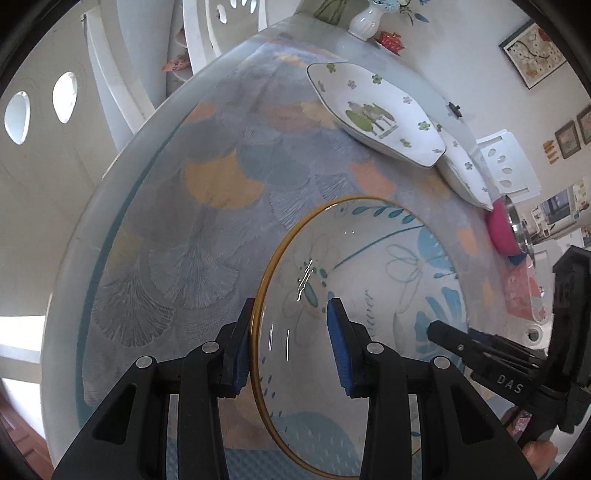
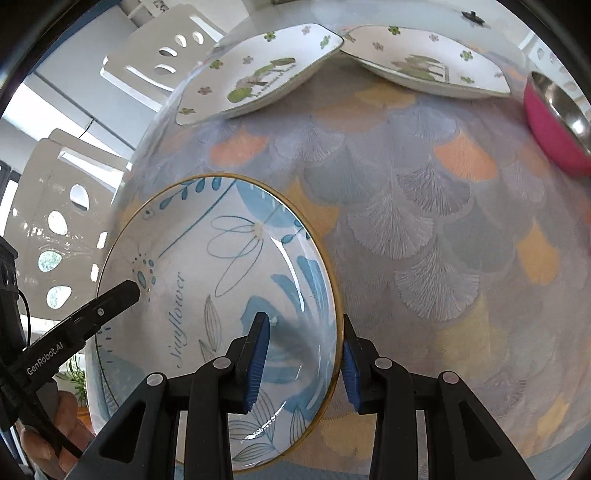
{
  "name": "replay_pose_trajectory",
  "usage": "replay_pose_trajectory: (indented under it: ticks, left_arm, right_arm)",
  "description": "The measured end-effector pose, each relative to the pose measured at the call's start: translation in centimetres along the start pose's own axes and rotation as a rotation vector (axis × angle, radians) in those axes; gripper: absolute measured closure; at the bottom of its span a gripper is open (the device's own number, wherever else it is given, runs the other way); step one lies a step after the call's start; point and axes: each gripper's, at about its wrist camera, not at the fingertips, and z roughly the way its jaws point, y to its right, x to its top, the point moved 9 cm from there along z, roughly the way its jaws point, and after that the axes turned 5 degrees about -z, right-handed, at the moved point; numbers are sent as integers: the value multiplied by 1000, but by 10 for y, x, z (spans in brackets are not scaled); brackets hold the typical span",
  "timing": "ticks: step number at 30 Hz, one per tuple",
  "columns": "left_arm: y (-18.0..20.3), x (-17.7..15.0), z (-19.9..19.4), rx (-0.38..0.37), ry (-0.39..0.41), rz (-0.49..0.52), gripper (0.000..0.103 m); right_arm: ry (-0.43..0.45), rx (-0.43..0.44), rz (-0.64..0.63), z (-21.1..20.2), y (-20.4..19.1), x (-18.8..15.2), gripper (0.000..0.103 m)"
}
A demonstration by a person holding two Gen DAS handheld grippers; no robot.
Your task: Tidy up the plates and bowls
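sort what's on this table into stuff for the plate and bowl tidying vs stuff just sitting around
For the job: sunflower bowl, two green-flower plates, pink bowl, left gripper, right gripper.
Lying about: white vase, red paper thing.

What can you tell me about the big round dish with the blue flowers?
The round dish looks like glazed ceramic: white, with blue leaves and flowers, the word "Sunflower" and a thin golden rim. It lies on the patterned tablecloth near the table's edge. The left gripper straddles one side of the rim, the right gripper the opposite side, each with one finger inside. Both jaws look open.
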Motion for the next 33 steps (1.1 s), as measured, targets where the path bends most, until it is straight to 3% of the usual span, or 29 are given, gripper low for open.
replay_pose_trajectory:
  ticks: [7, 10, 15, 18, 21, 28, 33]
  left_arm:
    - [-3, 0, -13, 42, 39, 39, 70]
    - [-7, 1, -34, 60, 72, 61, 70]
    - [16, 14, -95, -30, 187, 74, 68]
    - [42, 22, -130, -93, 256, 122, 57]
    - [64, 29, -156, -142, 302, 159, 42]
    - [113, 25, -213, -225, 392, 224, 22]
    - [129, 14, -230, -259, 407, 172, 22]
  right_arm:
    - [31, -95, -61, -5, 5, -3, 67]
    - [63, -158, -73, -25, 23, -5, 59]
    - [181, -245, -69, -90, 38, 1, 53]
    - [296, -274, -65, -142, 35, 8, 45]
    - [381, -261, -34, -179, 26, 12, 26]
    - [502, -223, -17, -232, 7, 9, 25]
    - [519, -136, -20, -248, 2, -6, 25]
